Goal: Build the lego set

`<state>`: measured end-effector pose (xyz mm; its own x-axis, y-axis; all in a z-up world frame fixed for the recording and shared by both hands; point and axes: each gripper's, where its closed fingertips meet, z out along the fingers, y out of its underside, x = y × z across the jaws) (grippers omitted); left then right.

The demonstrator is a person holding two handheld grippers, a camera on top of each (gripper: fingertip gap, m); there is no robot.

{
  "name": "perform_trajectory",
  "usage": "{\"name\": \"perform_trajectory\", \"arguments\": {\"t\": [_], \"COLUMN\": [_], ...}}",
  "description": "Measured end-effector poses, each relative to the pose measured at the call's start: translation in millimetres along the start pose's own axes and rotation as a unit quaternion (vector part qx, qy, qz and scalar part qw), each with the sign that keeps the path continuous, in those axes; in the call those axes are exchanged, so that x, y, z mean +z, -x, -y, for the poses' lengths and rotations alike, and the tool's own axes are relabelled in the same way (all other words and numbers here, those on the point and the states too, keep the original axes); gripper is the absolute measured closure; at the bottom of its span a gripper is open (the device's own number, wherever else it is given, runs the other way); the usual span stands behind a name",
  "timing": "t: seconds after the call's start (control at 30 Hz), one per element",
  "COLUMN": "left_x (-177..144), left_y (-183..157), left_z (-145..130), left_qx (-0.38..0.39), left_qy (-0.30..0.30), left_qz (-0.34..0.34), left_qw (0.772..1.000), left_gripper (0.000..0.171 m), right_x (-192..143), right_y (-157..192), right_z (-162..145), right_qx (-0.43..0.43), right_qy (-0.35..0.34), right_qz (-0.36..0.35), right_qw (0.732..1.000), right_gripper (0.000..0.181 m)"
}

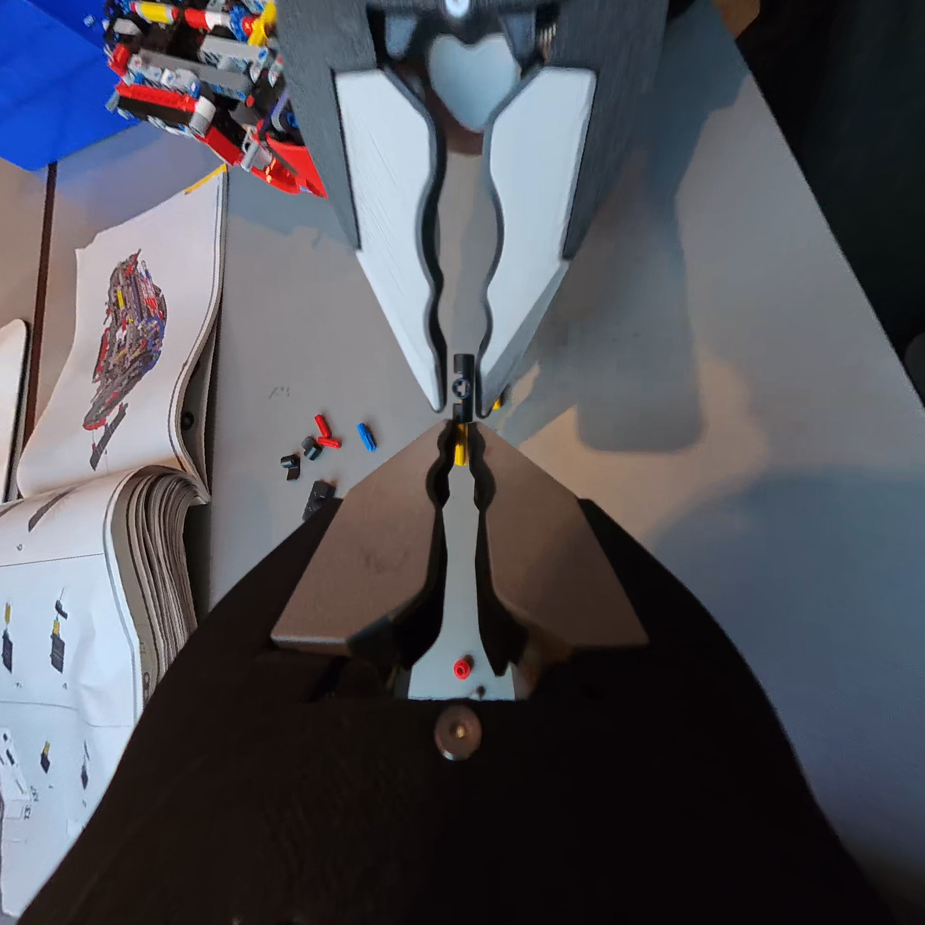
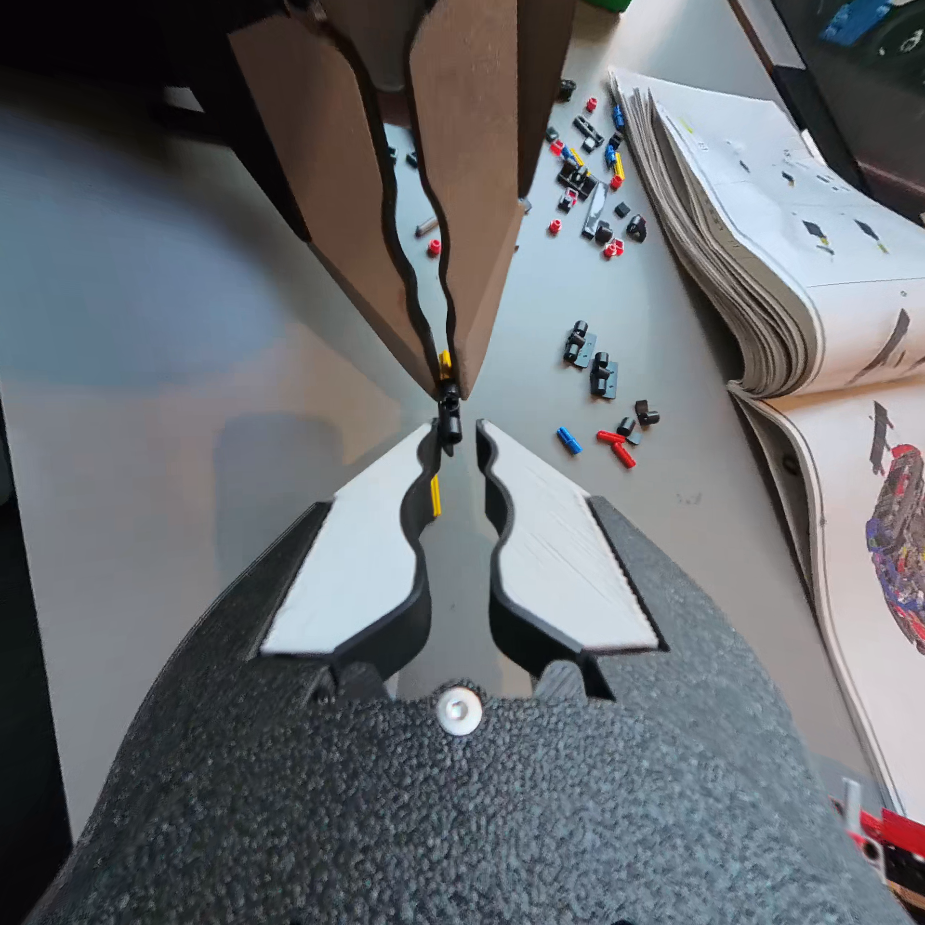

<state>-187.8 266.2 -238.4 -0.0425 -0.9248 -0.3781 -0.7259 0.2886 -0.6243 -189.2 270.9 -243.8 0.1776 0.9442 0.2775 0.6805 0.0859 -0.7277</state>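
My left gripper [image 1: 460, 425], with brown fingers, is shut on a short yellow pin [image 1: 460, 448] and held above the table. A small black connector [image 1: 463, 385] sits on the pin's far end. My right gripper [image 2: 456, 424], with white fingers, faces it tip to tip. Its jaws stand apart on either side of the black connector [image 2: 449, 420]. The connector lies close to the left white finger [image 2: 380, 525], with a gap to the other. The left gripper [image 2: 448, 390] comes in from the top of the right wrist view, and the yellow pin [image 2: 444, 364] shows between its tips.
Loose pieces lie on the grey table [image 2: 175, 475]: a blue pin [image 2: 569, 440], red pins [image 2: 616, 447], black clips [image 2: 593, 363], a yellow axle [image 2: 436, 495], and a further heap [image 2: 590, 175]. An open instruction booklet [image 2: 761, 225] lies at the right. The part-built model [image 1: 200, 80] stands by a blue bin [image 1: 45, 80]. Only a small space, under 4 cm, lies between the two pairs of fingers. Left tips and right tips are each some 25 cm from the part-built model [image 1: 200, 80].
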Motion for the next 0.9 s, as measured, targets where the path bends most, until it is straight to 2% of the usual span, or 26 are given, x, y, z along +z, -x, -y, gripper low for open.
{"name": "perform_trajectory", "arguments": {"t": [0.1, 0.33, 0.53, 0.8, 0.9], "left_x": [4, 5, 11, -10, -12], "left_y": [-2, 0, -4, 2, 3], "left_z": [0, 1, -6, 26, 25], "left_qx": [-0.005, -0.011, -0.037, -0.131, -0.145], "left_qy": [0.003, 0.002, 0.02, -0.088, -0.084], "left_qz": [-0.005, 0.001, -0.015, -0.027, -0.026], "left_qw": [1.0, 1.0, 0.999, 0.987, 0.985], "left_gripper": [0.17, 0.17, 0.17, 0.17, 0.171], "right_x": [-6, -6, 1, -29, -35], "right_y": [4, 2, 5, 0, -4], "right_z": [5, 6, -1, 18, 13], "right_qx": [-0.028, -0.045, -0.079, -0.051, -0.018], "right_qy": [-0.006, -0.017, 0.001, -0.053, -0.061], "right_qz": [0.004, 0.005, 0.006, -0.005, -0.012], "right_qw": [1.0, 0.999, 0.997, 0.997, 0.998], "right_gripper": [0.173, 0.174, 0.174, 0.174, 0.174]}}
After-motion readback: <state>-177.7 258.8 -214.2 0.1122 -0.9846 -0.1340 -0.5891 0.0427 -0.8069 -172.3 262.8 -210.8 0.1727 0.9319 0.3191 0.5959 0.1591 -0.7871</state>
